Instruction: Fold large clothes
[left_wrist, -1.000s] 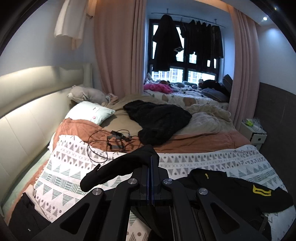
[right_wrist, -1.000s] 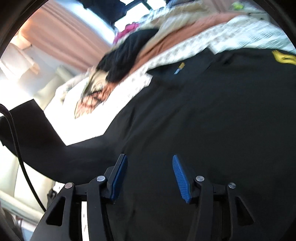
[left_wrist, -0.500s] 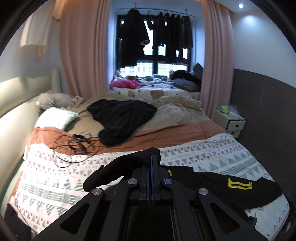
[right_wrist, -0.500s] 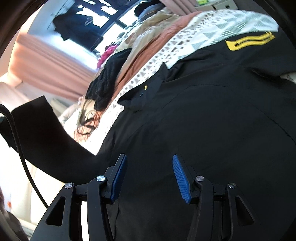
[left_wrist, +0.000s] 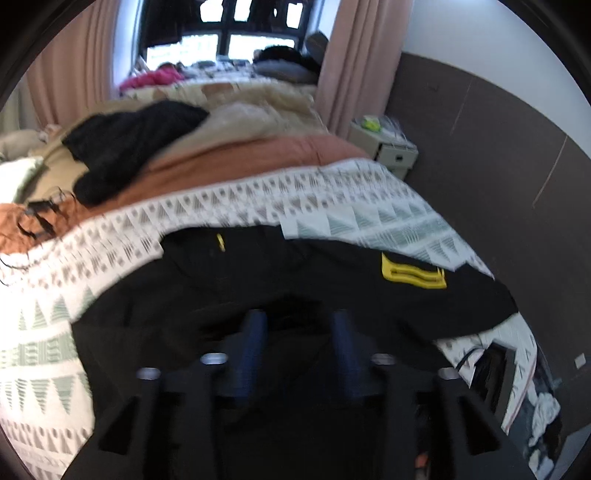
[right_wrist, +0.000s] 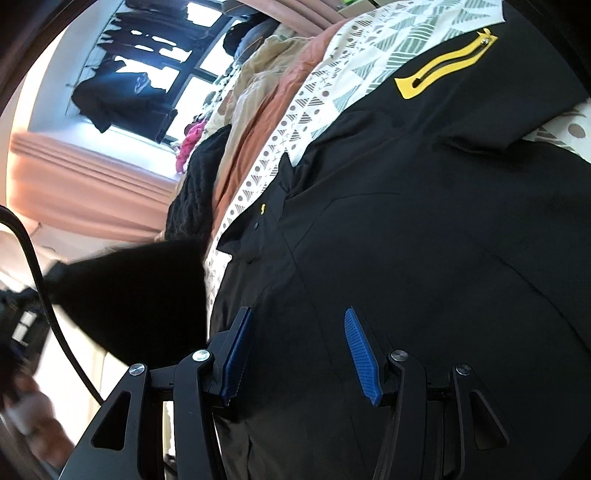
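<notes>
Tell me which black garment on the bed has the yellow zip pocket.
The black jacket spread on the patterned blanket, nearest both grippers; the yellow zip pocket is on it. The black knit garment farther up the bed is plain and crumpled.

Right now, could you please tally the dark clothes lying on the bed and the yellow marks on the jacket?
Black jackets: 1, the black jacket
Black knits: 1, the black knit
Yellow marks: 2, the yellow sleeve pocket and the small yellow tag
Total: 4
</notes>
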